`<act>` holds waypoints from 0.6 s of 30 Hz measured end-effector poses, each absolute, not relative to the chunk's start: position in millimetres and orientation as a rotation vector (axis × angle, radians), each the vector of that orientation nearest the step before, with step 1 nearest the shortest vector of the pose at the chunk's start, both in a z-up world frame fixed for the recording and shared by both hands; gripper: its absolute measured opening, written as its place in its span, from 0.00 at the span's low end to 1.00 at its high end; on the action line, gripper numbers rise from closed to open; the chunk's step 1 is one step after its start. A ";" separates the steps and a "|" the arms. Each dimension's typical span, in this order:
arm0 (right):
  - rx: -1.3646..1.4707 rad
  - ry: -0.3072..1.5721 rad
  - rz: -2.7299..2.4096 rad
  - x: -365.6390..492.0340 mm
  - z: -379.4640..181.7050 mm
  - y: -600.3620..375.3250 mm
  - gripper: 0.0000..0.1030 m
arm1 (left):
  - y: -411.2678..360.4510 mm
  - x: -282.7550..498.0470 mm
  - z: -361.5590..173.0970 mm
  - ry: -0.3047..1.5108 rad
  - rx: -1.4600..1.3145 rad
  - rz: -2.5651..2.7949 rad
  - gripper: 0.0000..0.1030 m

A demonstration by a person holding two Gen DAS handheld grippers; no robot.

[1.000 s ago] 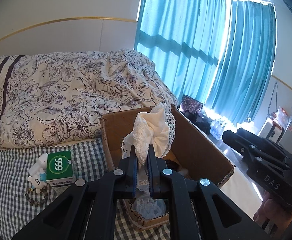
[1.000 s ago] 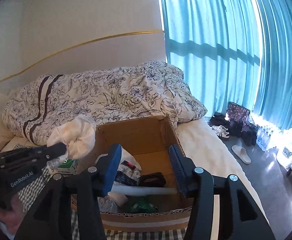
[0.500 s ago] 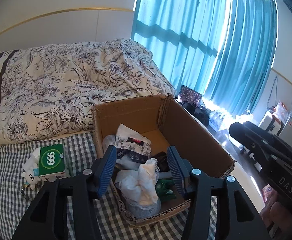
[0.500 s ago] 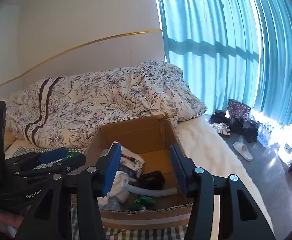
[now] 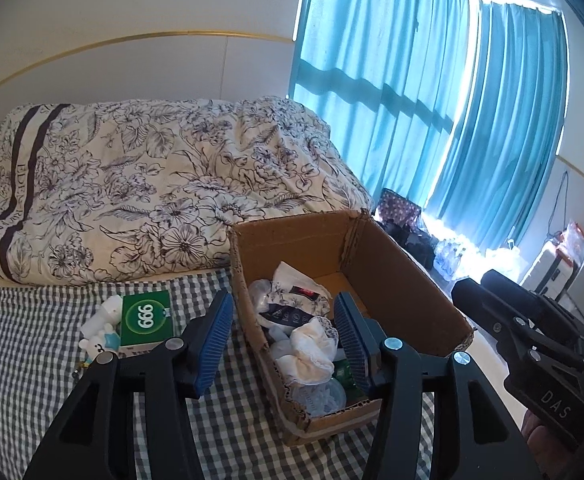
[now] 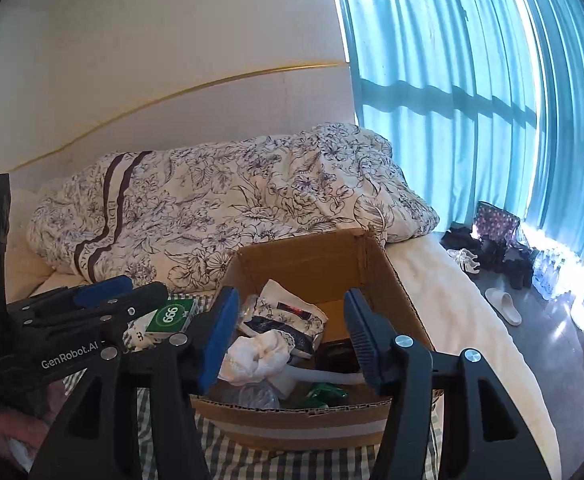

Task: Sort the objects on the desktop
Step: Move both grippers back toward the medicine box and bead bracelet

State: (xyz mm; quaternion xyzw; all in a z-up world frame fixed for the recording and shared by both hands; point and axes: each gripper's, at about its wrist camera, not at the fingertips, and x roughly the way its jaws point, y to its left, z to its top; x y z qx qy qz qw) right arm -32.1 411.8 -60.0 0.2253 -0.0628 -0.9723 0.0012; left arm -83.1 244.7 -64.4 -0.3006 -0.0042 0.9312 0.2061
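While both grippers' jaws gape empty, the cardboard box [image 5: 403, 280] holds a white cloth [image 5: 311, 350] and packets.

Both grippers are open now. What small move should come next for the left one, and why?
Probably swing the left gripper left toward the green box on the checked cloth. The gripper is open and empty, the white cloth already lies in the cardboard box, and the green box remains outside.

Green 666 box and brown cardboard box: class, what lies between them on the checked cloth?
In the left wrist view, only bare grey-checked cloth separates the green 666 box from the brown cardboard box; the left gripper's blue-padded finger overlaps that gap.
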 end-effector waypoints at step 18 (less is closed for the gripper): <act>0.613 -0.212 -3.074 -4.1 -35.5 360.1 0.70 | 186.8 -51.2 -41.7 0.003 -0.779 2.630 0.54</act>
